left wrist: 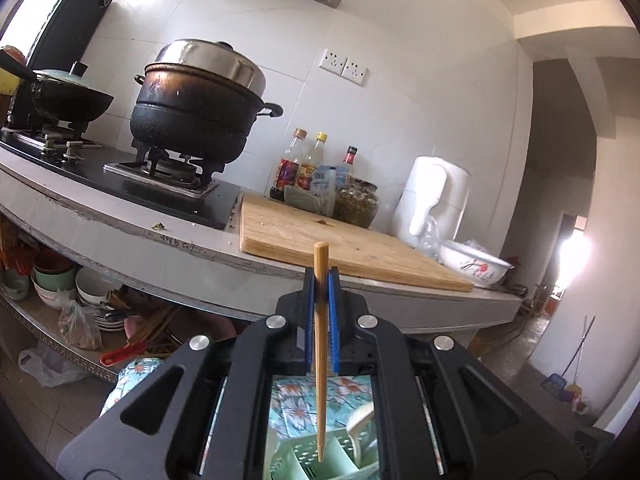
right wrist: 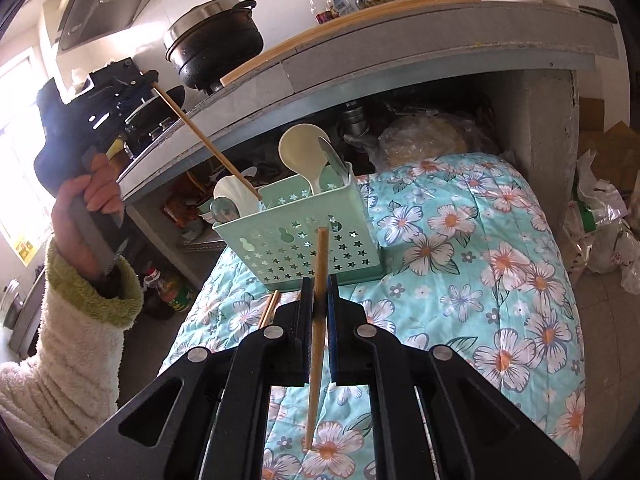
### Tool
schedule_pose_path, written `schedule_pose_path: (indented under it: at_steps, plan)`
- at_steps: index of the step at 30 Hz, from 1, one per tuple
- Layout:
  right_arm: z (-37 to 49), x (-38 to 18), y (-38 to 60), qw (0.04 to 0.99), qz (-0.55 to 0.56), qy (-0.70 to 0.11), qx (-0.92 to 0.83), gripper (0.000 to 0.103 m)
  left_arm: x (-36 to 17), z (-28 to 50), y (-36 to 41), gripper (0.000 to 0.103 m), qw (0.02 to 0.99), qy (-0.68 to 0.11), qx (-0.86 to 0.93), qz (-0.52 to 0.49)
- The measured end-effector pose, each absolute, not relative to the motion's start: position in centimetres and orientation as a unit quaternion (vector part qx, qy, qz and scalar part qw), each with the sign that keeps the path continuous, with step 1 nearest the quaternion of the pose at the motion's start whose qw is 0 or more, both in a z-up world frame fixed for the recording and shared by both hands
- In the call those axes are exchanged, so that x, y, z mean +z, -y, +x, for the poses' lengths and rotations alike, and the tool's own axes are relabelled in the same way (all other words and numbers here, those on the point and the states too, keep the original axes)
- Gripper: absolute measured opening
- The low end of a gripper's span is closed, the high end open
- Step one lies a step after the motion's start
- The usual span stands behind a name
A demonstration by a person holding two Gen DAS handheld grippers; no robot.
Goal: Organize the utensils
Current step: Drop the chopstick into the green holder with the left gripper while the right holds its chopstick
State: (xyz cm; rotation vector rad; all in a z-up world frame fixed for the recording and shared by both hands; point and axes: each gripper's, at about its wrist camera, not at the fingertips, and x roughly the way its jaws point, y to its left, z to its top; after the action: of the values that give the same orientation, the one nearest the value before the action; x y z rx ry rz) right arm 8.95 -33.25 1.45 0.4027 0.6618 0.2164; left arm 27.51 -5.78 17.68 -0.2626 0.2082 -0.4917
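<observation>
Right tool (right wrist: 320, 280) pinches a wooden chopstick (right wrist: 318, 320) mid-shaft, its lower tip hanging just over the floral quilt (right wrist: 460, 240), with two loose chopsticks (right wrist: 269, 312) lying on the quilt just left of it. Just ahead stands the mint utensil caddy (right wrist: 304, 236), holding white spoons (right wrist: 302, 152), and up to the left the left tool (right wrist: 150, 78) is clamped on a second chopstick (right wrist: 206, 138) whose tip already dips into the caddy's left compartment. Step looks like loading chopsticks into the caddy; next likely calls for lowering and releasing the left one, then tilting the right one in, the counter (right wrist: 400, 36) beyond playing no part.
</observation>
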Motion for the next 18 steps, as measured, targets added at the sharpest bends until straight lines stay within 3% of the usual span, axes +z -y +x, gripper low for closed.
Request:
schedule_pose_path:
  at_steps: [12,15,18]
  plan:
    - [10.4,0.6,33.3,0.914,0.202,-0.331,0.117,0.007,11.2,31.2,8.3,0.007,0.948,-0.168,-0.249,-0.108]
    - [10.4,0.7,33.1,0.915,0.199,-0.331,0.117,0.007,11.2,30.7,8.0,0.022,0.948,-0.167,-0.25,-0.106]
    - [10.4,0.8,33.0,0.915,0.199,-0.33,0.116,0.007,11.7,29.8,7.8,0.025,0.95,-0.157,-0.251,-0.103]
